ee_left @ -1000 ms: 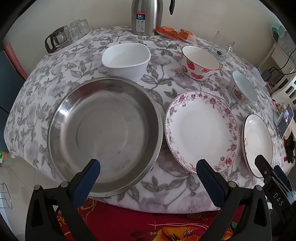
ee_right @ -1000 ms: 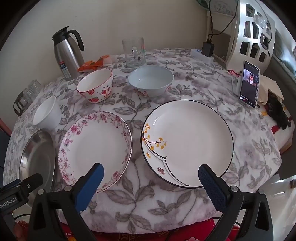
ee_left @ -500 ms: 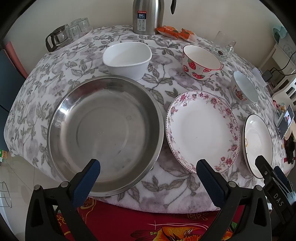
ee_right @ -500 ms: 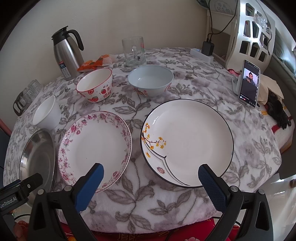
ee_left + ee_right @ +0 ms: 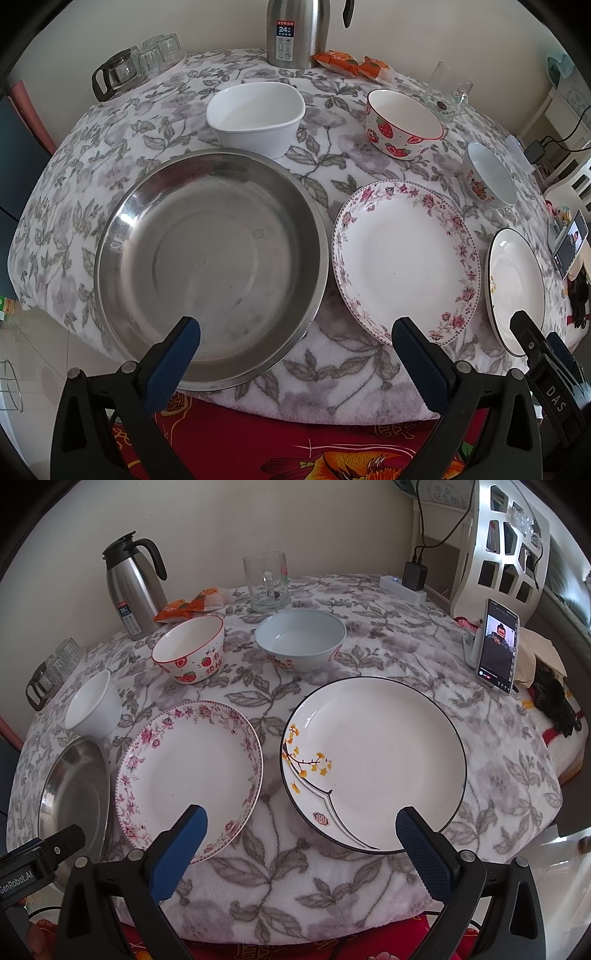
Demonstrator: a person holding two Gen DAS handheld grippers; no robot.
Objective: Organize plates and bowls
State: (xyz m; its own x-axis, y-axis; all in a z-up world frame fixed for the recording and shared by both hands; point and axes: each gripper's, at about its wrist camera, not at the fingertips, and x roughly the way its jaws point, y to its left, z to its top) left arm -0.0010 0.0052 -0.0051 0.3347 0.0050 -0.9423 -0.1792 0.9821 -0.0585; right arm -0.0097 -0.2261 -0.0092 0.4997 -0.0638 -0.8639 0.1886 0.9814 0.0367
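Observation:
A large steel pan point(image 5: 210, 266) lies at the table's near left. A pink-flowered plate point(image 5: 406, 258) point(image 5: 188, 775) lies beside it, then a black-rimmed plate with a yellow branch point(image 5: 373, 760) point(image 5: 515, 280). Behind stand a white bowl point(image 5: 256, 116) point(image 5: 94, 709), a strawberry bowl point(image 5: 402, 123) point(image 5: 190, 648) and a pale blue bowl point(image 5: 301, 638) point(image 5: 489, 179). My left gripper point(image 5: 295, 332) is open and empty over the pan's near edge. My right gripper point(image 5: 301, 819) is open and empty before the two plates.
A steel thermos point(image 5: 131, 587), orange snack packets point(image 5: 188, 603) and a glass mug point(image 5: 266, 581) stand at the back. Upturned glasses and a glass pot point(image 5: 136, 64) sit at the back left. A phone on a stand point(image 5: 496, 646) and a power strip point(image 5: 404, 585) are at the right.
Both grippers have drifted slightly; the views shift a little. Nothing on the table has moved and both grippers stay open.

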